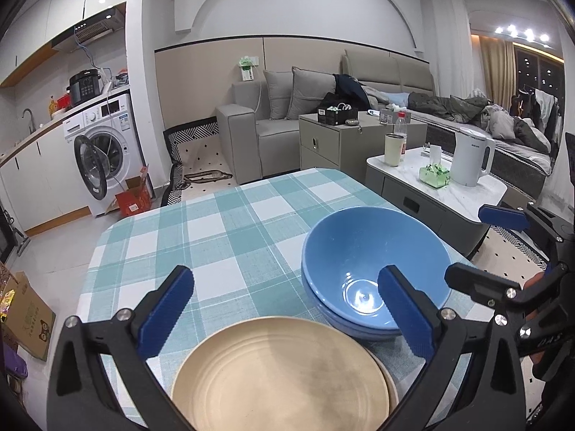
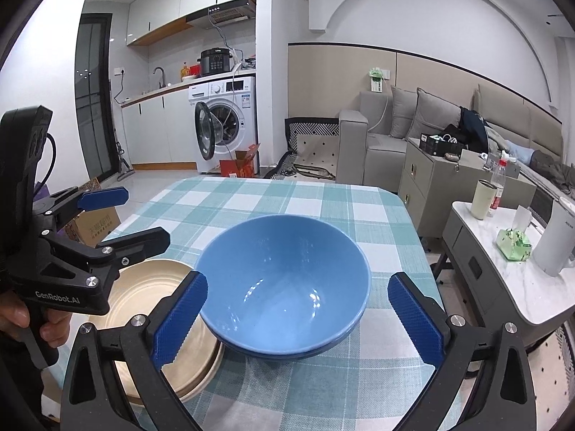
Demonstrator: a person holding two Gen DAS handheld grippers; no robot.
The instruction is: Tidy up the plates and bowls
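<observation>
Bowls (image 2: 284, 287) nested beside stacked plates (image 1: 280, 373) (checked cloth (image 2: 287, 197)).

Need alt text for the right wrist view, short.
Open right hand-held gripper frames stacked blue bowls on a teal checked tablecloth, touching neither. Beige plates sit beside the bowls at left, beneath the open left hand-held gripper. A washing machine and sofa stand behind.

Left wrist view: looked forward and down from close above the plates (image 1: 284, 373), bowls (image 1: 373, 269) at its right. Right wrist view: looked likewise from close over the bowls (image 2: 284, 287), plates (image 2: 151, 309) at its left. Both shared the checked table (image 1: 201, 237), washer and sofa beyond.
</observation>
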